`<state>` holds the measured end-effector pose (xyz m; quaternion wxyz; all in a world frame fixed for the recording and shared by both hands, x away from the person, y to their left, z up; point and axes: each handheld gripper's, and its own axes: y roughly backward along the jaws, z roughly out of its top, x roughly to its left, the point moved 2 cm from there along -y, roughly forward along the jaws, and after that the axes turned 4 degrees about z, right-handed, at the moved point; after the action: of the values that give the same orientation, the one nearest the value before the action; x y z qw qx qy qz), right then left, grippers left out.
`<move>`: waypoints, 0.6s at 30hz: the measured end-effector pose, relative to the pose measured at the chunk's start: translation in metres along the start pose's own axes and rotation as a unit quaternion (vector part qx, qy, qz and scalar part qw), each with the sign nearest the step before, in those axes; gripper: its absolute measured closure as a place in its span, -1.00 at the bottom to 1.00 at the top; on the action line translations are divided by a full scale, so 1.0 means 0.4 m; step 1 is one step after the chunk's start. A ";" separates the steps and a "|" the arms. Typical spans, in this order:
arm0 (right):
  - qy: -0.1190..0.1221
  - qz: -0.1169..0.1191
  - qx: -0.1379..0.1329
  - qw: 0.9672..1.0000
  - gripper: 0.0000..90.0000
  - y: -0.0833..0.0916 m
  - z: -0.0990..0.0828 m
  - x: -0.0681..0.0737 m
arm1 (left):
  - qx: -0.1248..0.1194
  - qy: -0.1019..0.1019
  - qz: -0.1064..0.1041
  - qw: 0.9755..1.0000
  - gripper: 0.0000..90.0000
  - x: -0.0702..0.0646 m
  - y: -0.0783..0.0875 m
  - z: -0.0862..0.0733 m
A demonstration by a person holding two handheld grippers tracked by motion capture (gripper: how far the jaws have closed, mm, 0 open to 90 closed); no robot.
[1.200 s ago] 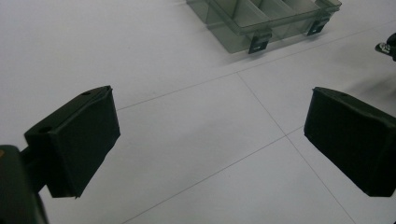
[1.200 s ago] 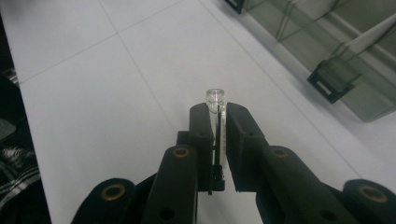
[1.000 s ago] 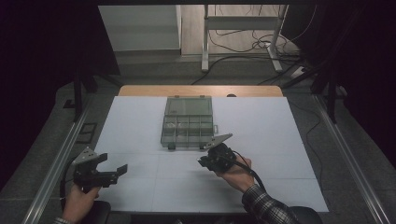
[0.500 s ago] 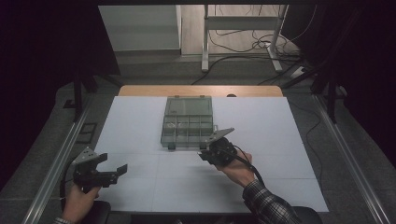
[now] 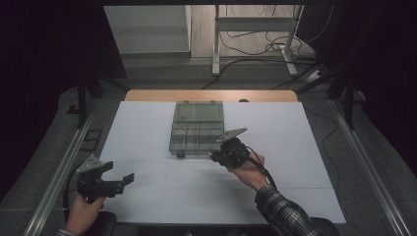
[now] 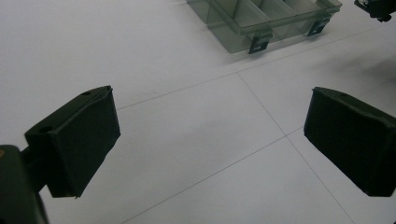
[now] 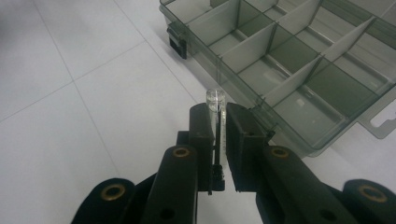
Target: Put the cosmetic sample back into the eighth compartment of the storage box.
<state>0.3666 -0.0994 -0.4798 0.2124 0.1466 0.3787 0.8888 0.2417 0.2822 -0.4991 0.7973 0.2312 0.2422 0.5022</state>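
Two tongs: the right tongs (image 7: pixel 218 122) are closed down to a narrow gap on a small clear cylindrical vial (image 7: pixel 215 105); the left tongs (image 6: pixel 210 140) are spread wide with nothing between them.
Vial: it stands upright between the black pads, its round top poking just above them, held at the near edge of the box.
Box: a smoky transparent plastic compartment box (image 5: pixel 196 129) lies open in the middle of the white worktop (image 5: pixel 147 123), its lid folded flat on the far side; in the right gripper view its dividers (image 7: pixel 289 74) mark off two rows of cells.
Right hand: in the high view the right tongs (image 5: pixel 220 153) sit at the box's near right corner, touching it or nearly so; which one I cannot tell.
Left hand: the left tongs (image 5: pixel 117 183) hover low over the near left part of the worktop, well apart from the box.
Step in hand, as I judge it: carrying the vial over the front wall to set it in a near-row cell.
Doing it well: lift enough for the vial's foot to clear the wall, centre it over one cell away from the dividers, lower it until it rests on the floor, and only then ease the pads apart.
Risk: a slim glassy tube may slip or tip if released high or squeezed off-centre.
Left's use: it could steady the box by its front latch (image 6: pixel 259 43) if the box slides.
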 end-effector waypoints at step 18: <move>-0.008 -0.019 -0.008 1.000 0.80 -0.003 0.026 -0.047 | 0.000 0.001 -0.001 1.000 -0.91 0.001 0.000 0.000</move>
<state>0.3875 -0.1014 -0.4757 0.2339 0.1448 0.3727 0.8862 0.2419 0.2825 -0.4992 0.7977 0.2309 0.2433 0.5011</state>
